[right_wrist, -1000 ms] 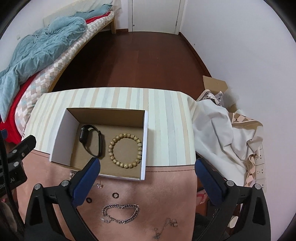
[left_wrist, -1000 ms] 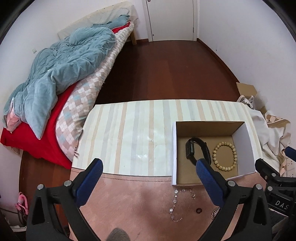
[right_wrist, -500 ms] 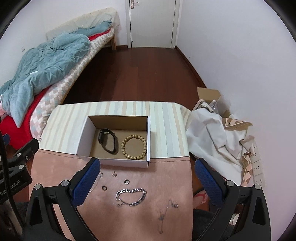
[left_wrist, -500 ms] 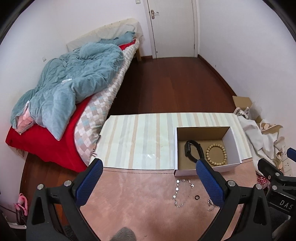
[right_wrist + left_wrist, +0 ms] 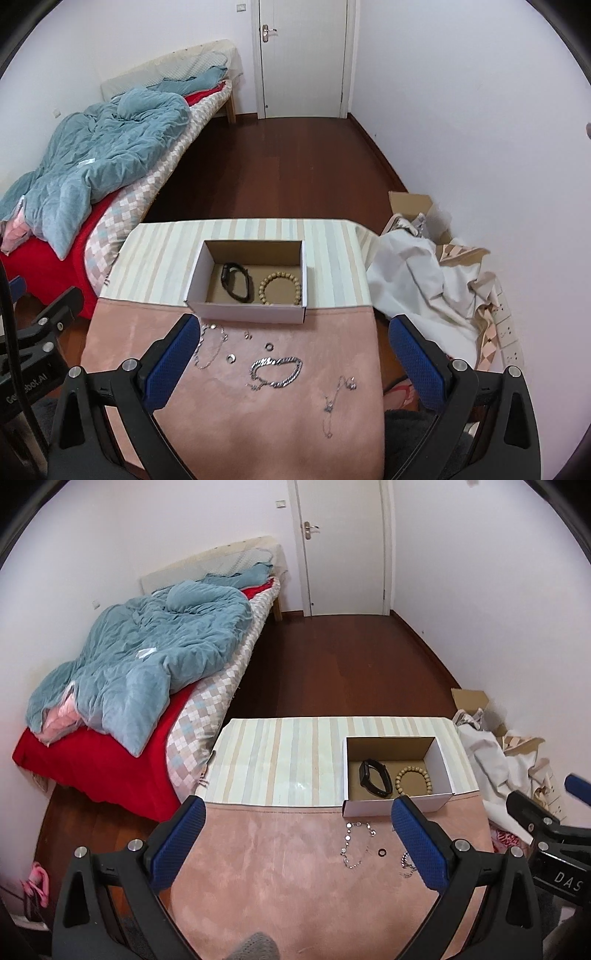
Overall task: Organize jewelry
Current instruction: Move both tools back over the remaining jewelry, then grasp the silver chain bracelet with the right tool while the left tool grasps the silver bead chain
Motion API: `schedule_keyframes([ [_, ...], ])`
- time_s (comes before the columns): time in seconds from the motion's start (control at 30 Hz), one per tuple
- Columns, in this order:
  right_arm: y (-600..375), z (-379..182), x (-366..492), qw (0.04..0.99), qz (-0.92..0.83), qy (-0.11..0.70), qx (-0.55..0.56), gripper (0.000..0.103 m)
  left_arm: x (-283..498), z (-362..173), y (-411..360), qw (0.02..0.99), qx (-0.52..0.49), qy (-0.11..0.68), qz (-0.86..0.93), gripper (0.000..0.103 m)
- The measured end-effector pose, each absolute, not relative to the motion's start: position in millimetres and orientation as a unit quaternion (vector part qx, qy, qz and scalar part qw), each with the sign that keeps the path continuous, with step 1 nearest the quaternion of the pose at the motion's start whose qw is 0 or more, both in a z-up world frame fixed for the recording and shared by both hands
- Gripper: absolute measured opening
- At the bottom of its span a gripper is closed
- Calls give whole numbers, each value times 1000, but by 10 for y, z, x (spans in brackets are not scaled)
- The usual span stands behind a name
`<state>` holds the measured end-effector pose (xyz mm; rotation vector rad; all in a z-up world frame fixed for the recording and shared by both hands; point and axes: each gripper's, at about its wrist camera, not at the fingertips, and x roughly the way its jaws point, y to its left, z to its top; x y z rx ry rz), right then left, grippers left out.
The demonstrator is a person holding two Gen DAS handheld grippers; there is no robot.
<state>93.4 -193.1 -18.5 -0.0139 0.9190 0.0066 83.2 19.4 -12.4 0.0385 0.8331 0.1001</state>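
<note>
Nearest the cameras, the left gripper point(image 5: 295, 845) and the right gripper point(image 5: 291, 363) both hang above the tabletop point(image 5: 236, 424) with their blue-padded fingers point(image 5: 168, 363) spread wide and nothing between them. On the pink cloth under them lies loose jewelry: a chunky silver chain bracelet point(image 5: 275, 373), a thin necklace point(image 5: 338, 398) to its right, a disc-link chain point(image 5: 356, 843) just in front of the box, and two small rings point(image 5: 269, 346), one of them possibly dark, though it is too small to be sure. Farther back, where pink meets the striped cloth point(image 5: 159, 258), stands an open cardboard box point(image 5: 247, 314). Inside it a black watch band point(image 5: 236, 282) lies just beside a wooden bead bracelet point(image 5: 279, 288). Beyond the tabletop are a bed point(image 5: 122, 760) with a teal duvet point(image 5: 147, 664), the dark wood floor and a white door point(image 5: 301, 59).
</note>
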Motion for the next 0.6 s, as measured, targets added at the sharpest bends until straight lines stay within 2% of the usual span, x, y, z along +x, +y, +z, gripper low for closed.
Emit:
schedule_keyframes([
  [0.13, -2022, -437, 926, 882, 11, 472, 20, 103, 780, -289, 279, 909, 10, 413, 64, 103],
  [0.27, -2166, -925, 986, 854, 4, 518, 48, 102, 865, -723, 358, 886, 27, 454, 92, 103],
  [0.3, -2214, -1081, 1012, 847, 2, 529, 59, 99, 889, -846, 371, 879, 29, 466, 96, 103],
  [0.37, -2297, -1369, 1071, 830, -2, 553, 75, 75, 932, -1060, 397, 868, 34, 485, 102, 103],
  [0.4, -2336, -1522, 1104, 822, -2, 563, 86, 71, 969, -1209, 411, 858, 37, 502, 106, 103],
  [0.6, -2405, -2141, 1236, 801, -5, 588, 110, 67, 1118, -1732, 383, 825, 50, 553, 105, 103],
])
